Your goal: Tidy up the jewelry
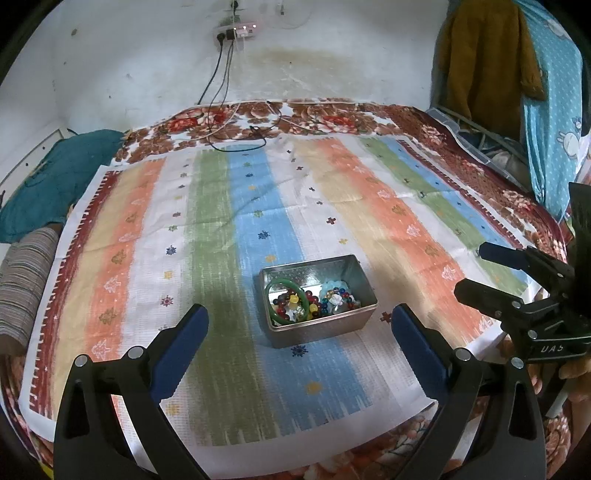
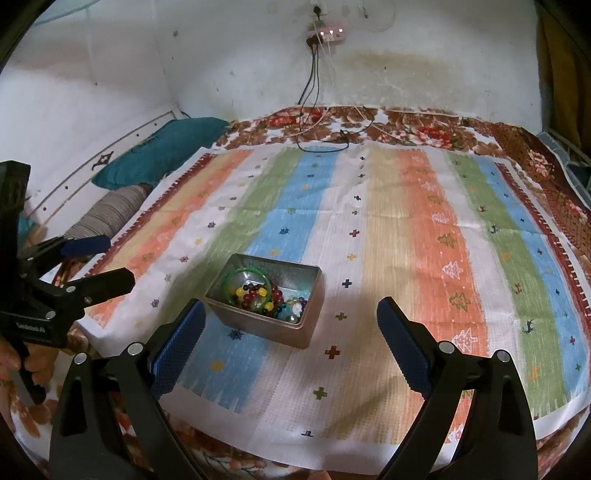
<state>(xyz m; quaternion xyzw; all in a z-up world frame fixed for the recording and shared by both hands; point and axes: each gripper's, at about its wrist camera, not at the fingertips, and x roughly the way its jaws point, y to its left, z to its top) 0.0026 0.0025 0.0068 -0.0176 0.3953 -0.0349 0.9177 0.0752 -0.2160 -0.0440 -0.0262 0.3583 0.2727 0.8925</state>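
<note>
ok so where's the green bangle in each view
Left wrist view: the green bangle leans in the left half of the metal tin, below centre, between the open left gripper fingers.
Right wrist view: the bangle is left of centre, in the tin's left end.
Shared landmark: the wall power strip.

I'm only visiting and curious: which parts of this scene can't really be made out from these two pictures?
- Jewelry in the metal tin: beyond the green bangle, the beaded pieces are too small and tangled to count, in both views.
- Tin's bottom: covered by the jewelry.
- Person: in the right wrist view only part of a hand, cut off by the left edge.
</note>
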